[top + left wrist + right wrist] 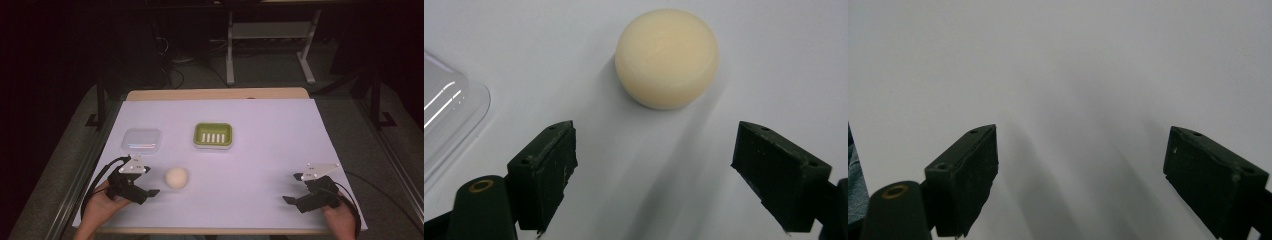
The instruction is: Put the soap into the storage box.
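At the near left the left gripper (148, 181) rests low over the white sheet (260, 150), jaws wide apart and holding nothing. Just to its right lies a round cream soap (177, 177), apart from the jaws. Farther off, a clear plastic lid (141, 139) lies left of a green soap dish (213, 135), which looks empty, though dimly seen. The right gripper (294, 188), near right, is likewise spread over bare sheet. The room beyond is dark.
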